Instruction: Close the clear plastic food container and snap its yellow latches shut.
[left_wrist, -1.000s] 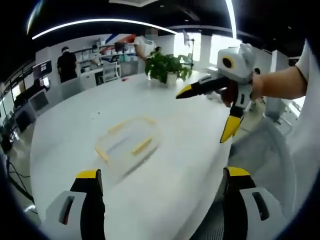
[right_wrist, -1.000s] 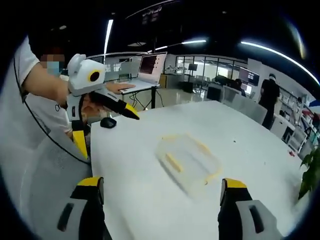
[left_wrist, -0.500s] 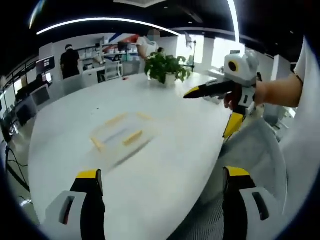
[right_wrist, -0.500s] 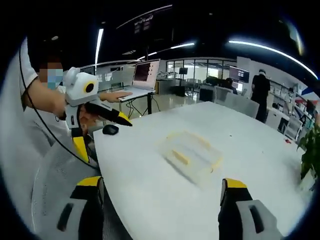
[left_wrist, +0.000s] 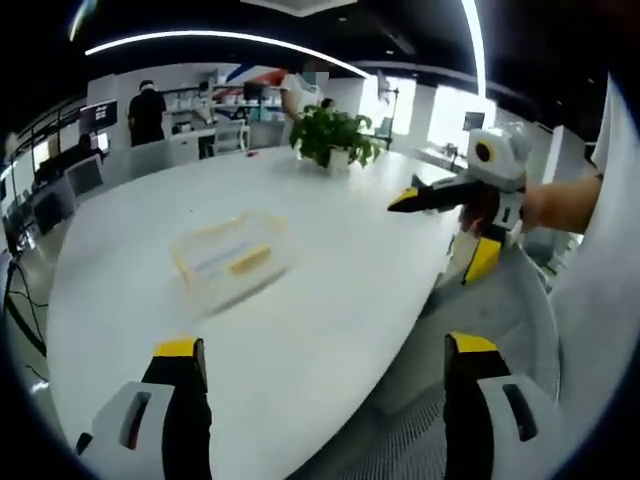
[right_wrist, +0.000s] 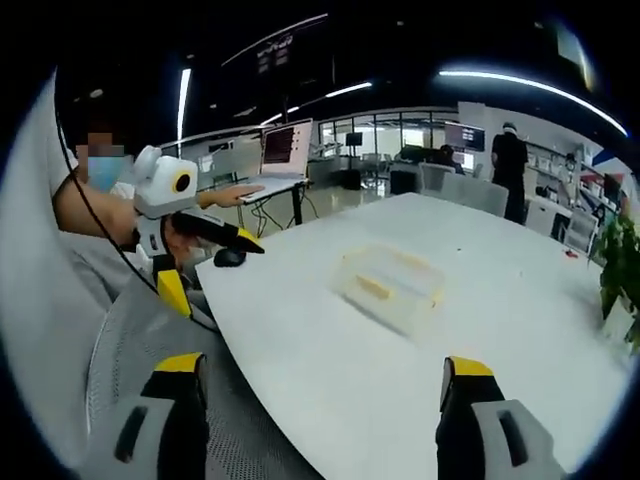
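Container (left_wrist: 232, 260) sits mid-bench (left_wrist: 330, 300) in the left gripper view, yellow latches (left_wrist: 250, 262) showing, well ahead of the left hand-held gripper (left_wrist: 320, 400), whose jaws stand wide and empty; the right hand-held gripper (left_wrist: 455, 225) hovers off the bench's edge, spread too. Over to the right gripper view: same container, apart from everything. Best approach, I'd say: come in level from both sides, press each latch squarely.

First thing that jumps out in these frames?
The clear plastic container with yellow latches, alone out on the big white table. Both tongs stand open and well back from it: the right tongs off the table's edge, the left tongs near a black mouse. A potted plant sits at the far end.
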